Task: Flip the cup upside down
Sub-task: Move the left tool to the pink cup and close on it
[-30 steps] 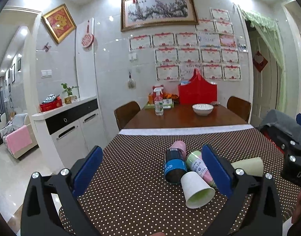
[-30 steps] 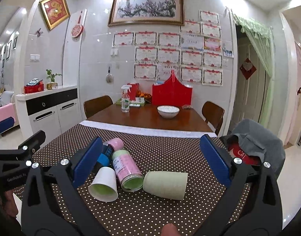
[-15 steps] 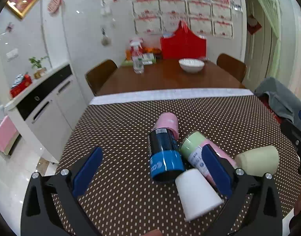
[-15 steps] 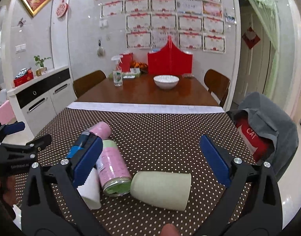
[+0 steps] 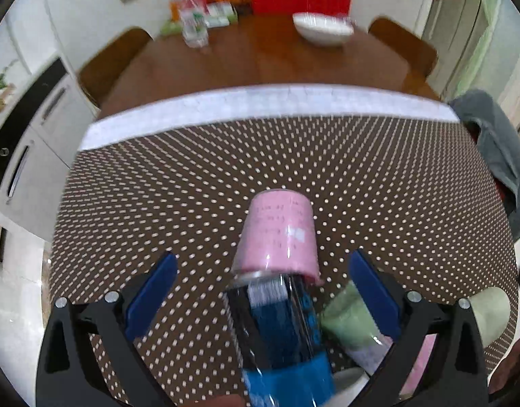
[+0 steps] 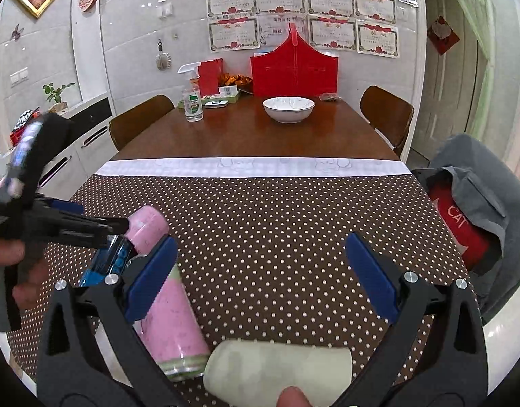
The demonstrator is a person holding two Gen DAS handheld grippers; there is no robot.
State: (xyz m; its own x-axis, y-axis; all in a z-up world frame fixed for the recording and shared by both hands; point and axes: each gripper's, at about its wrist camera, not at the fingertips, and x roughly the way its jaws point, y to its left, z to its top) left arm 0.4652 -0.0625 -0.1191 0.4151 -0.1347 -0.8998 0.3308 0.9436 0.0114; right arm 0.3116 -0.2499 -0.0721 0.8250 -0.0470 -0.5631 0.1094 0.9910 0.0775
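Observation:
Several cups lie on their sides on the dotted brown tablecloth [image 6: 277,224]. A blue-and-black bottle with a pink cap [image 5: 277,257] lies between the open fingers of my left gripper [image 5: 263,295], apart from both pads. A pink-and-green tumbler [image 6: 173,325] lies right of it and shows partly in the left wrist view [image 5: 348,322]. A pale green cup [image 6: 277,366] lies on its side low between the open fingers of my right gripper [image 6: 260,278]. A white paper cup's rim [image 5: 348,378] peeks out by the bottle. The left gripper also shows in the right wrist view [image 6: 73,227].
A wooden dining table [image 6: 253,135] beyond the cloth holds a white bowl [image 6: 289,109], a spray bottle [image 6: 192,98] and a red box [image 6: 294,71]. A chair with a grey jacket [image 6: 477,196] stands at the right. A white cabinet [image 6: 73,156] stands at the left.
Both grippers have moved forward and down toward the cups. The blue bottle now lies between the left fingers and the pale green cup between the right fingers.

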